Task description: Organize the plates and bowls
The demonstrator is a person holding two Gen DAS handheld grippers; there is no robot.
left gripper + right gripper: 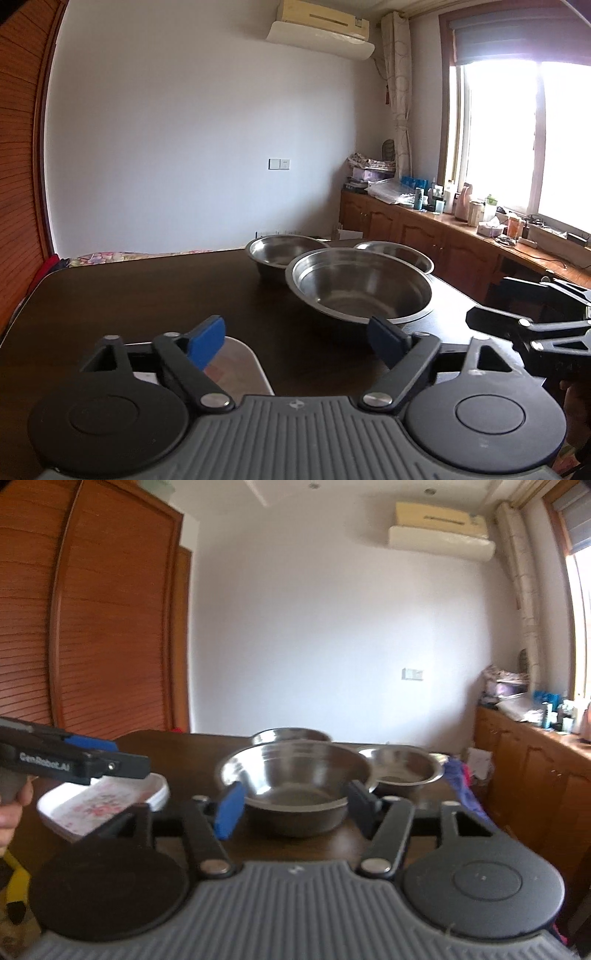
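From the left wrist I see my left gripper (297, 341) spread wide with nothing between its blue pads (207, 343). Under its left finger, at about seven o'clock, lies a white rectangular plate (242, 363) on the dark table (110, 302). Straight ahead at twelve o'clock sits the large steel bowl (360, 286), and behind it stand two smaller steel bowls, one at eleven (282, 253) and one at one o'clock (397, 253), both partly hidden by the big one's rim. At three o'clock the right gripper's black frame juts in from the edge. A wooden counter (443, 229) crowded with bottles runs under the bright window.

From the right wrist, my right gripper (295, 808) is parted and empty, its pads flanking the near wall of the large bowl without touching it. At nine o'clock the left gripper crosses above the flowered plate, a hand (11, 812) on its grip. A louvred wooden wardrobe (92, 627) fills the left wall.
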